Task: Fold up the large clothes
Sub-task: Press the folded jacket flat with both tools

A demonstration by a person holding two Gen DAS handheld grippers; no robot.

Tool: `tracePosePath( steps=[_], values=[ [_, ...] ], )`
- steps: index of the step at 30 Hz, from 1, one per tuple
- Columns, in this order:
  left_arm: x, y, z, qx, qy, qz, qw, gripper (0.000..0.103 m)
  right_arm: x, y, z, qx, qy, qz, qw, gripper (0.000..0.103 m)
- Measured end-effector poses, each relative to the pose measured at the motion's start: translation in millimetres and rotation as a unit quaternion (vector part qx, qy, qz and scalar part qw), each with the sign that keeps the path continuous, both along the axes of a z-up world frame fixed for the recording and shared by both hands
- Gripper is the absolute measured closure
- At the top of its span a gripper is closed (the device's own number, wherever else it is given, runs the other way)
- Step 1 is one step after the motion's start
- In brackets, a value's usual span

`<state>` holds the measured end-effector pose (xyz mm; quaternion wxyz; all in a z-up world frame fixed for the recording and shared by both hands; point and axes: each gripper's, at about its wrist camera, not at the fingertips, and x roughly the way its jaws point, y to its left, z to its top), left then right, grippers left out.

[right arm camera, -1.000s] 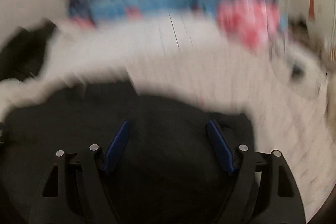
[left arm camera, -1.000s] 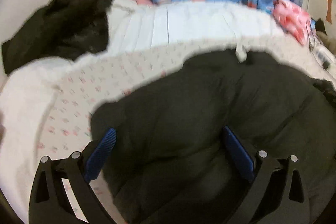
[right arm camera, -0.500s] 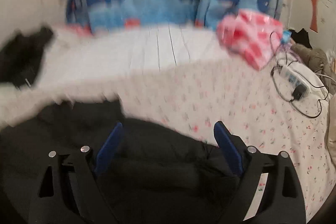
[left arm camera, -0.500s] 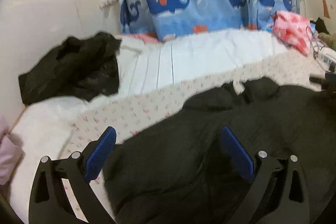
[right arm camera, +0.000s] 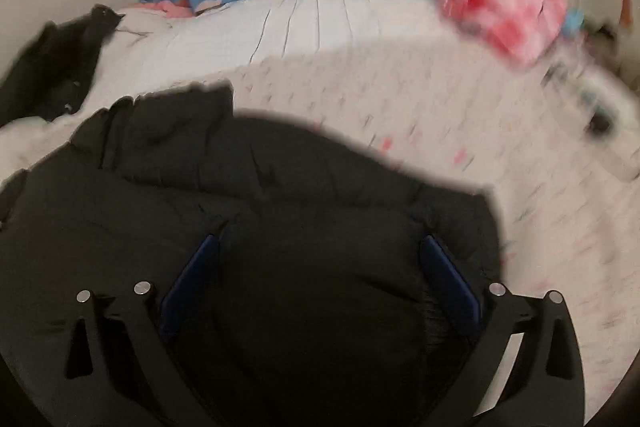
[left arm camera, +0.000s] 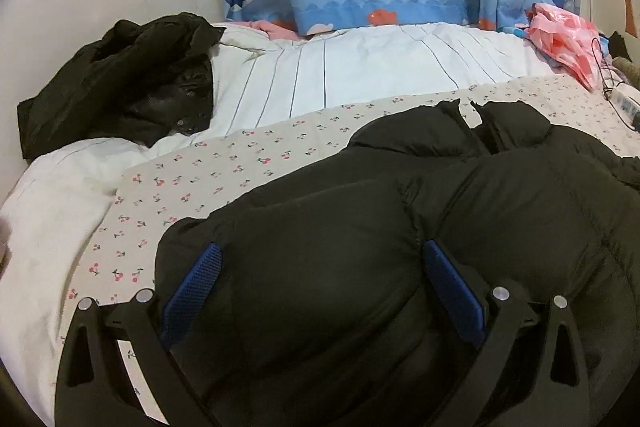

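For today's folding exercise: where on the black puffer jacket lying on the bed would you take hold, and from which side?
Grip the black puffer jacket at its near edge, from the near side of the bed: there its thick quilted bulk already lies between the wide-open left gripper and right gripper. The collar lies at the far end, so folding goes away from you onto the cherry-print sheet.

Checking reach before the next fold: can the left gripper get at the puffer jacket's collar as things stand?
Probably yes: the left gripper hangs open over the black puffer jacket, and nothing lies between it and the collar further ahead.
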<state>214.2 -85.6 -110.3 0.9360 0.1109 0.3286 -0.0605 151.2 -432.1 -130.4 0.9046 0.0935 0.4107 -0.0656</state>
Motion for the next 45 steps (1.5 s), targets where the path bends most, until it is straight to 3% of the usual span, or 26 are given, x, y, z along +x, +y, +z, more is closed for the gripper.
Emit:
tracePosePath(
  steps=[4, 9, 11, 13, 15, 18, 20, 23, 27, 30, 31, 32, 35, 39, 42, 45],
  values=[
    [2, 0, -4, 0.001, 0.005, 0.002, 1.0000, 0.006, -5, 12, 13, -0.040, 0.007, 0.007, 0.999, 0.007],
    [-1, -1, -3, 0.007, 0.008, -0.001, 0.9999, 0.006, -8, 5, 10, -0.018, 0.021, 0.002, 1.000, 0.007],
    [-11, -2, 10, 0.011, -0.025, -0.004, 0.9996, 0.006, -23, 12, 31, -0.017, -0.018, 0.011, 1.000, 0.007],
    [-17, -3, 25, -0.002, -0.056, -0.017, 0.9983, 0.006, -30, 22, 44, -0.057, -0.044, 0.021, 0.997, 0.007],
    [-13, -4, 40, -0.036, -0.069, -0.021, 0.9968, 0.006, -22, 22, 44, -0.092, -0.039, 0.022, 0.995, 0.007],
    [17, -8, 30, -0.056, -0.010, -0.018, 0.9982, 0.006, 6, -1, 10, -0.072, 0.017, 0.008, 0.997, 0.007],
    [43, -11, 2, -0.061, 0.061, -0.013, 0.9962, 0.006, 13, -10, -2, -0.036, 0.025, 0.001, 0.999, 0.007],
    [49, -12, -5, -0.058, 0.081, -0.005, 0.9950, 0.006, 15, -3, 9, -0.044, 0.049, 0.003, 0.998, 0.007],
    [37, -16, -7, -0.031, 0.062, -0.016, 0.9975, 0.006, 13, -7, 40, -0.048, -0.020, -0.008, 0.999, 0.007],
    [36, -13, -9, -0.038, 0.061, -0.013, 0.9973, 0.006, 39, -26, 4, -0.050, 0.037, -0.029, 0.998, 0.007],
    [35, -13, -9, -0.042, 0.059, -0.015, 0.9973, 0.006, 44, -35, -15, -0.017, 0.048, -0.026, 0.998, 0.007],
    [33, -12, -7, -0.043, 0.056, -0.015, 0.9973, 0.006, 45, -41, -20, 0.003, 0.044, -0.033, 0.998, 0.006],
    [32, -12, -9, -0.041, 0.051, -0.016, 0.9977, 0.006, 45, -35, -21, -0.026, 0.045, -0.033, 0.998, 0.006],
    [32, -11, -10, -0.044, 0.052, -0.016, 0.9975, 0.006, 44, -37, -24, -0.017, 0.047, -0.032, 0.998, 0.006],
    [23, -11, -2, -0.030, 0.033, -0.005, 0.9990, 0.006, 42, -35, -13, -0.014, 0.068, -0.028, 0.997, 0.007],
    [-4, -10, 19, -0.012, -0.001, -0.020, 0.9997, 0.006, 4, -26, 26, -0.013, 0.016, -0.016, 1.000, 0.007]
  ],
)
